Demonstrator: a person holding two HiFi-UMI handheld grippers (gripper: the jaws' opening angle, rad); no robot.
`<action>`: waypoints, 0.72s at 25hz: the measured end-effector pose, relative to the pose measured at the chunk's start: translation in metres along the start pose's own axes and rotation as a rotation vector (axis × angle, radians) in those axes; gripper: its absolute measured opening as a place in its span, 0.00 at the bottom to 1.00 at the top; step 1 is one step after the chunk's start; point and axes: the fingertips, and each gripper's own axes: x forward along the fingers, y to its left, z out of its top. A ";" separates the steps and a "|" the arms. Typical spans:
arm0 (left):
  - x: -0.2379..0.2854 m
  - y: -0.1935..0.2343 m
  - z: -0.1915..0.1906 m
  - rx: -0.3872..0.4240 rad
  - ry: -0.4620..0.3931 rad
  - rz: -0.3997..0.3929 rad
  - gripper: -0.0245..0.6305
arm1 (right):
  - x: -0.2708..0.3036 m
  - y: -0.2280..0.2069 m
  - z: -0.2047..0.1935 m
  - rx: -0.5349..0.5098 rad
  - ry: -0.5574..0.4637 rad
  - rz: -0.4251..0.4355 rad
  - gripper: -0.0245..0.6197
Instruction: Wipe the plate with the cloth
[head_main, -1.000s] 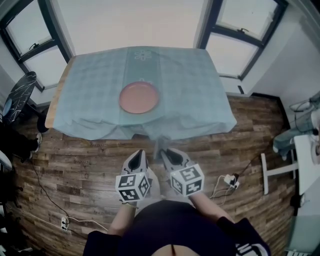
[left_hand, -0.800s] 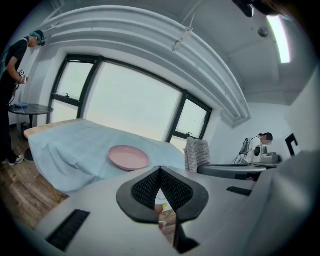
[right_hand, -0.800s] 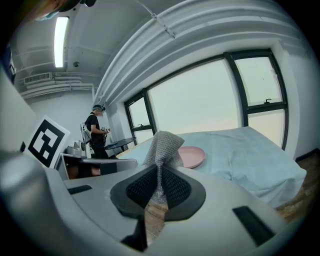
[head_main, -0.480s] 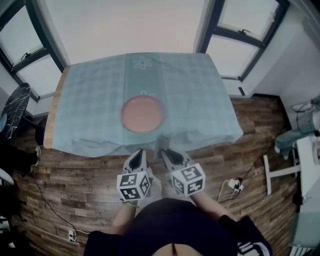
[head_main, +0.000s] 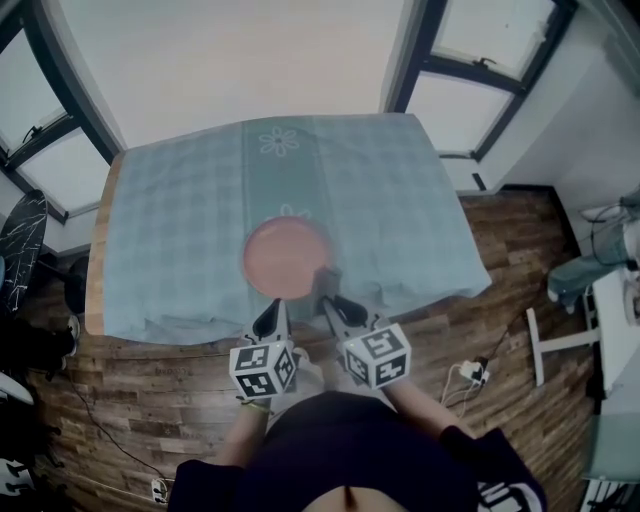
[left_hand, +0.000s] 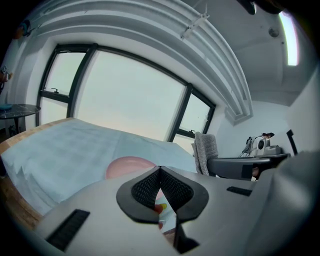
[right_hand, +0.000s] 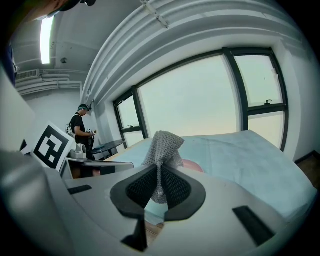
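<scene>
Lower centre, the left gripper (head_main: 272, 310) is hovering pressed together, empty. The round pink plate (head_main: 288, 258) is lying mid-frame, just above both tongs. The right gripper (head_main: 332, 303), nearer, is pinching the grey knitted cloth (head_main: 325, 282) by the plate's lower-right rim.

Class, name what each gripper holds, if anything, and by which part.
Right gripper: the grey cloth, pinched at a bunched fold. Left gripper: shut, holding nothing.

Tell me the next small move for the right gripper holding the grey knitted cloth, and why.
Probably carry the right gripper forward and down until the grey knitted cloth pinched in its jaws meets the round pink plate. In the head view the cloth sits at the plate's near edge but does not appear to touch it. The left gripper is shut and empty.
</scene>
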 end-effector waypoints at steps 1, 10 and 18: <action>0.006 0.004 0.004 0.000 0.001 -0.003 0.06 | 0.006 -0.003 0.003 0.001 0.000 -0.004 0.09; 0.045 0.039 0.026 0.018 0.029 -0.027 0.06 | 0.055 -0.019 0.025 0.006 -0.002 -0.048 0.09; 0.070 0.077 0.033 0.028 0.046 -0.027 0.06 | 0.097 -0.026 0.032 0.019 0.012 -0.075 0.09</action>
